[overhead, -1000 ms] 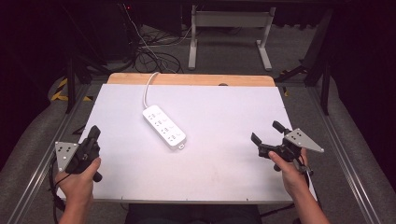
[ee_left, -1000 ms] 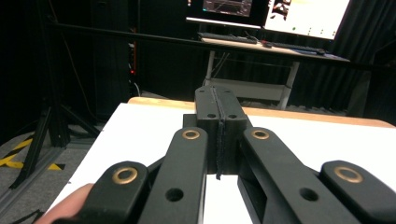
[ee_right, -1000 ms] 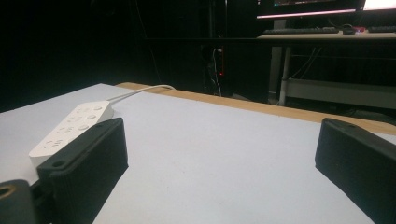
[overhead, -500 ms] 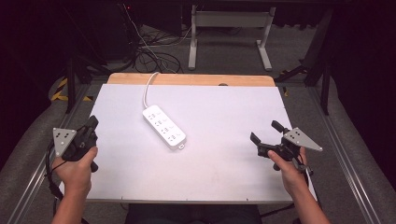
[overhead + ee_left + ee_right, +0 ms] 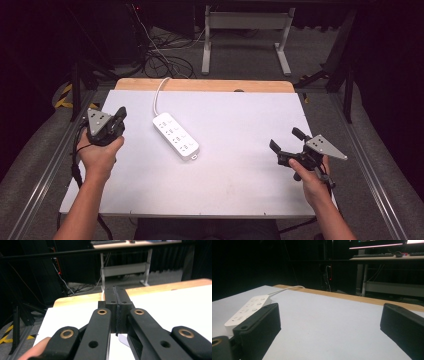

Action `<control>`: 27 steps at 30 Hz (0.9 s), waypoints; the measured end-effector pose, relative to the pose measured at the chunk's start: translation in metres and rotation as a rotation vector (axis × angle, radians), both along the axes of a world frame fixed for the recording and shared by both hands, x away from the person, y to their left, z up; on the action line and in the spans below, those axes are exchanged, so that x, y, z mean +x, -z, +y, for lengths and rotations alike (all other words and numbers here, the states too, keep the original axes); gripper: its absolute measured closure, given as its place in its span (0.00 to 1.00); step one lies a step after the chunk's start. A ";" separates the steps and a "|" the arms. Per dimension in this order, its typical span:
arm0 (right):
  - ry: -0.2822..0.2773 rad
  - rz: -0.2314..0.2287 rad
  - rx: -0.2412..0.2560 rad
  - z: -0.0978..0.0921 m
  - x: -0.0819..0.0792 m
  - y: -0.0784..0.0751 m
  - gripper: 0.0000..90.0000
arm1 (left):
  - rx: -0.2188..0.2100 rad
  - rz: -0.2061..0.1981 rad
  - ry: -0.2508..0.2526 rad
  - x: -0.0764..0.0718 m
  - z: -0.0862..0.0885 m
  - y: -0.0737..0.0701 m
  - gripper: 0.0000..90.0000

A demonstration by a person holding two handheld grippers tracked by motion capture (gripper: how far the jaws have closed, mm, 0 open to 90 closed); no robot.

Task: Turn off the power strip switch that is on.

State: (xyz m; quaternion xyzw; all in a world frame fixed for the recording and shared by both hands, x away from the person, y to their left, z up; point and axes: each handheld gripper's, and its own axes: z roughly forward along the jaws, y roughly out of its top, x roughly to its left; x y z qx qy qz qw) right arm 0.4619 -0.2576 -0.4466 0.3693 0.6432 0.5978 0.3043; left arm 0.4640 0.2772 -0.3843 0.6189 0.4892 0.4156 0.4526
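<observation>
White plastic power strip (image 5: 175, 136) is sitting on the table (image 5: 240, 200), a bit left of centre, lying diagonally with its cord (image 5: 159, 95) running off toward the far edge. Nothing's touching it right now. In the right gripper view it's showing up at the left (image 5: 247, 310), past the near jaw.

My guess is it's a rigid, fairly light thing, hard shell, probably a little slick on that smooth sheet, so it could skate if nudged from one side. The cord is the floppy part and will be dragging along behind. I'd say pinching across the narrow width of the body, somewhere near the middle, is the safest bet, not the cord and not the rounded near end.

Left gripper (image 5: 120, 114) is being held up over the left edge of the table, near the strip but apart from it. Its jaws are pressed together with nothing between them, which the left gripper view (image 5: 116, 298) is showing clearly.

Right gripper (image 5: 286, 141) is hanging out over the near right part of the table, well apart from the strip, jaws spread wide and holding nothing, pointing roughly leftward toward it.
</observation>
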 end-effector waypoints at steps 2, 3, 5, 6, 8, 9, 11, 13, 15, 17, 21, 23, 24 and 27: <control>-0.001 0.000 0.002 0.000 0.000 0.000 0.04 | 0.018 0.021 0.005 0.006 -0.003 -0.001 1.00; -0.001 0.000 0.002 0.000 0.000 0.000 0.04 | 0.018 0.021 0.005 0.006 -0.003 -0.001 1.00; -0.001 0.000 0.002 0.000 0.001 0.000 0.04 | 0.033 0.037 0.009 0.012 -0.005 -0.002 1.00; 0.000 -0.001 0.002 0.000 0.001 -0.001 0.04 | 0.040 0.045 0.016 0.014 -0.007 -0.003 1.00; 0.000 0.000 0.005 0.000 0.002 -0.001 0.04 | 0.056 0.067 0.041 0.022 -0.014 -0.004 1.00; -0.002 -0.001 0.006 0.000 0.003 -0.001 0.04 | 0.067 0.081 0.049 0.025 -0.016 -0.004 1.00; -0.001 0.003 0.006 0.000 0.003 0.000 0.04 | 0.106 0.104 0.062 0.032 -0.021 -0.003 1.00; -0.001 0.003 0.006 0.000 0.003 0.000 0.04 | 0.116 0.115 0.068 0.036 -0.023 -0.002 1.00; -0.002 0.001 0.005 0.000 0.003 -0.001 0.04 | 0.125 0.145 0.080 0.042 -0.027 0.000 1.00; -0.001 0.002 0.004 0.000 0.003 -0.001 0.04 | 0.147 0.181 0.102 0.050 -0.034 0.003 1.00; 0.002 0.002 0.005 -0.001 0.003 -0.001 0.05 | 0.146 0.207 0.129 0.056 -0.040 0.007 1.00; 0.000 0.001 0.006 -0.001 0.003 -0.001 0.05 | 0.151 0.221 0.138 0.060 -0.044 0.009 1.00; 0.002 0.001 0.004 0.000 0.003 -0.001 0.05 | 0.155 0.238 0.148 0.065 -0.047 0.011 1.00; -0.002 0.001 -0.004 0.001 0.004 -0.001 0.05 | 0.158 0.263 0.152 0.070 -0.050 0.013 1.00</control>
